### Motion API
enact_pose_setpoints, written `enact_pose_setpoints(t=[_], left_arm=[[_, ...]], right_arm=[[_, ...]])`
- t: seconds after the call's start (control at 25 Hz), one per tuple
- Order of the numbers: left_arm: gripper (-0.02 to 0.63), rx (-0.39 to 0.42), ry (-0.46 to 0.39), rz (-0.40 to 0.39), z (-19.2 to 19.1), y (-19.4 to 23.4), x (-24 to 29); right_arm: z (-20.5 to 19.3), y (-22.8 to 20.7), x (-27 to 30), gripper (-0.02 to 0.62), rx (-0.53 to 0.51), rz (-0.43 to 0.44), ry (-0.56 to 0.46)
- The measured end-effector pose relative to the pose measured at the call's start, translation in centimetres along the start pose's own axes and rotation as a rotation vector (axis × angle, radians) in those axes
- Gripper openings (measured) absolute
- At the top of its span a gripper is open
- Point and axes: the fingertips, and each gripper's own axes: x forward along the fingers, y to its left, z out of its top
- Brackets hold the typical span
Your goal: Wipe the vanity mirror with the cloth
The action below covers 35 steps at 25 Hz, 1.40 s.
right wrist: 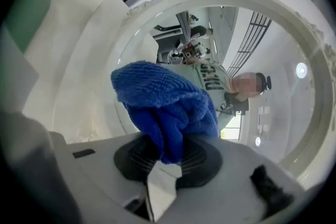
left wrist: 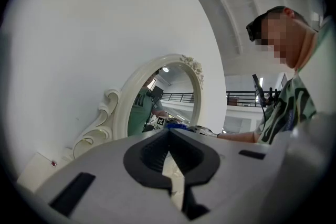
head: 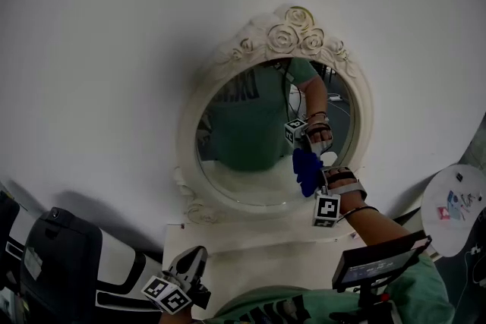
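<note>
Right claw (right wrist: 164,157) with cloth (right wrist: 163,107) against mirror (head: 250,133)

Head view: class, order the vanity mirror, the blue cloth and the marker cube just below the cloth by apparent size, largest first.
1. vanity mirror
2. blue cloth
3. marker cube, only slightly smaller than the cloth
</note>
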Motion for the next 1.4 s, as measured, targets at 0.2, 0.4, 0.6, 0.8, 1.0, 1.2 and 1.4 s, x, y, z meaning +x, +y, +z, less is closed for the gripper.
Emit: enact_pose_setpoints(t=[0.2, 0.4, 0.6, 0.8, 1.0, 1.2, 1.4], left_arm=[[0.009, 0.005, 0.007, -0.006, 0.0, -0.2, 0.2], [0.009, 0.01, 0.002, 0.001, 0.3, -0.1, -0.2], [0.009, 0.006, -0.009, 0.023, 0.4, 0.4, -1.1], [0.009, 0.008, -0.028, 0.036, 0.7, 0.5, -1.9], [0.009, 0.008, -0.048, 0.063, 0.8, 0.8, -3.4], [0.009, 0.009, -0.073, 0.116, 1.2, 1.7, -5.4], [0.009, 0.0, -0.081, 0.14, 1.1, 2.2, -6.6]], right_arm=[[-5.9, 0.8, 0.6, 0.084, 0.052, 0.018, 0.114], [-6.5, 0.8, 0.6, 0.083, 0.073, 0.032, 0.152], [-2.2, 0.1, -0.5, 0.083, 0.086, 0.03, 0.056], [11.2, -0.9, -1.6, 0.083, -0.023, -0.005, -0.187], [24.3, 1.1, -2.8, 0.083, -0.166, 0.017, -0.374], [30.7, 1.9, -2.2, 0.083, -0.248, 0.022, -0.419], [30.6, 2.4, -1.3, 0.083, -0.254, 0.039, -0.399]])
